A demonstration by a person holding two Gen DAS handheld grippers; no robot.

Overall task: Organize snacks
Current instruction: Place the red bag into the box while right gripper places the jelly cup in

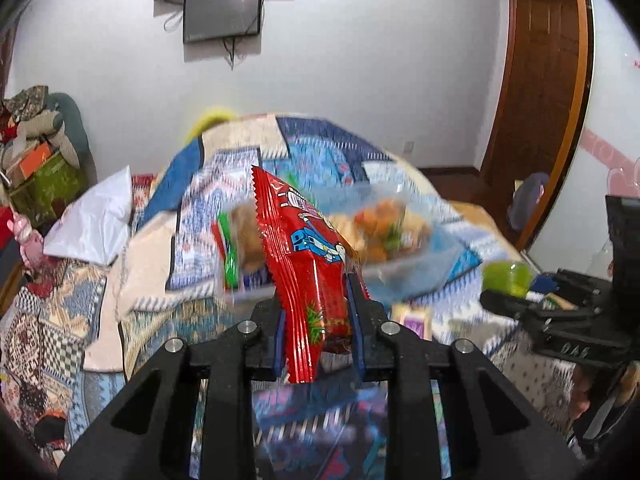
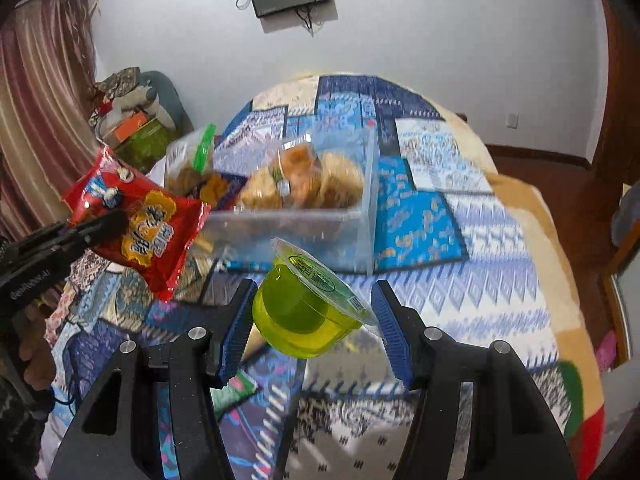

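Observation:
My left gripper point(image 1: 320, 320) is shut on a red snack packet point(image 1: 308, 256) and holds it up in front of a clear plastic box point(image 1: 400, 268) with several wrapped snacks inside. The packet also shows in the right wrist view point(image 2: 140, 224), at the left of the box point(image 2: 280, 224). My right gripper point(image 2: 312, 320) holds a green jelly cup point(image 2: 308, 312) between its blue pads, tilted, just in front of the box; the left pad touches it and the right pad stands at the lid's rim. The cup shows in the left wrist view point(image 1: 508, 278) too.
The box sits on a bed with a blue patterned quilt point(image 2: 440, 280). A green packet point(image 2: 236, 392) and other small packets lie on the quilt near me. A white pillow point(image 1: 96, 220) and a pile of boxes point(image 1: 40, 168) are at the left. A wooden door point(image 1: 540, 80) is at the right.

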